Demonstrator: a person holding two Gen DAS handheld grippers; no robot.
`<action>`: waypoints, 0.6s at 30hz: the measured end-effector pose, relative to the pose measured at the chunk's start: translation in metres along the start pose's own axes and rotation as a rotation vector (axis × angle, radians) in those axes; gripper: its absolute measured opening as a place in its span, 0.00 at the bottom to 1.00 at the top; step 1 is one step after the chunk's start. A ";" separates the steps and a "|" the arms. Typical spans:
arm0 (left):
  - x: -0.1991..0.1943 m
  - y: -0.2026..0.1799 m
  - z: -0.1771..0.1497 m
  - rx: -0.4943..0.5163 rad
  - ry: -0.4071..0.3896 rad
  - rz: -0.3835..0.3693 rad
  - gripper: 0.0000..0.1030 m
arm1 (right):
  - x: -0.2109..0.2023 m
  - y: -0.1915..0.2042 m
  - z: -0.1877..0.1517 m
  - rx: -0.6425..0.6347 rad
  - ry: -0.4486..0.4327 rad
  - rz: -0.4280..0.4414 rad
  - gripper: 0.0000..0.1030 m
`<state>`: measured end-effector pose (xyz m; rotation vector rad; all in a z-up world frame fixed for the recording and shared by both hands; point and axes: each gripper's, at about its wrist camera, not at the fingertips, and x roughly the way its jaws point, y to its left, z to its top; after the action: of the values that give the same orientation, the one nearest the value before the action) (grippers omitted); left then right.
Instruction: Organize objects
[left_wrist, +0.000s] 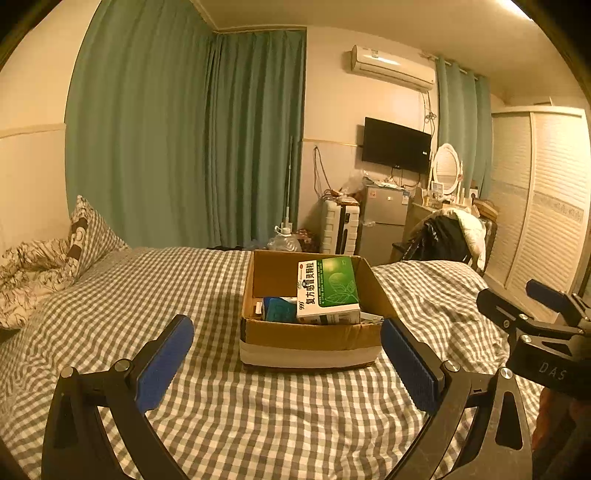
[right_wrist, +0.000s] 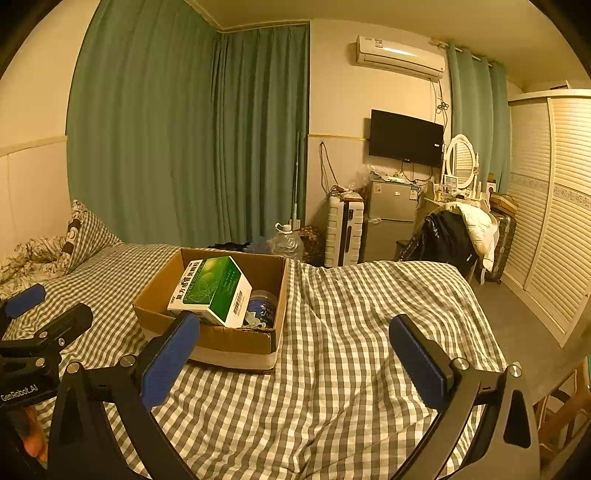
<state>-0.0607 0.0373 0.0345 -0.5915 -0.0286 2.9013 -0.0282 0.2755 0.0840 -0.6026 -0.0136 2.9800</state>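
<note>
My left gripper (left_wrist: 287, 354) hangs above the checked bedspread (left_wrist: 147, 295) with its two blue pads spread wide, holding nothing. My right gripper (right_wrist: 295, 354) is likewise released, its two pads far apart over the same cover.

One cardboard box (left_wrist: 310, 334) sits on the bed straight ahead of my left gripper, and off to the left of my right one. Inside it I count one green-and-white medicine carton (left_wrist: 328, 290) lying tilted on top of the other contents, one blue round container (right_wrist: 262, 306) beside it, and one blue packet (left_wrist: 280, 309) next to the carton on the other side; some smaller items under them are too hidden to count.

One checked pillow (left_wrist: 92, 232) leans at the head of the bed, well apart from the box.
</note>
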 end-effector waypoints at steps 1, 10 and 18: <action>0.000 0.000 0.000 -0.005 0.001 -0.001 1.00 | 0.000 0.000 -0.001 -0.002 0.002 0.001 1.00; 0.002 -0.003 -0.003 0.016 0.010 0.012 1.00 | 0.002 0.003 -0.003 -0.008 0.009 0.009 1.00; 0.000 -0.007 -0.006 0.046 -0.004 0.032 1.00 | 0.004 0.006 -0.005 -0.018 0.020 0.006 1.00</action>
<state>-0.0569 0.0439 0.0298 -0.5830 0.0477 2.9252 -0.0300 0.2697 0.0774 -0.6360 -0.0367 2.9820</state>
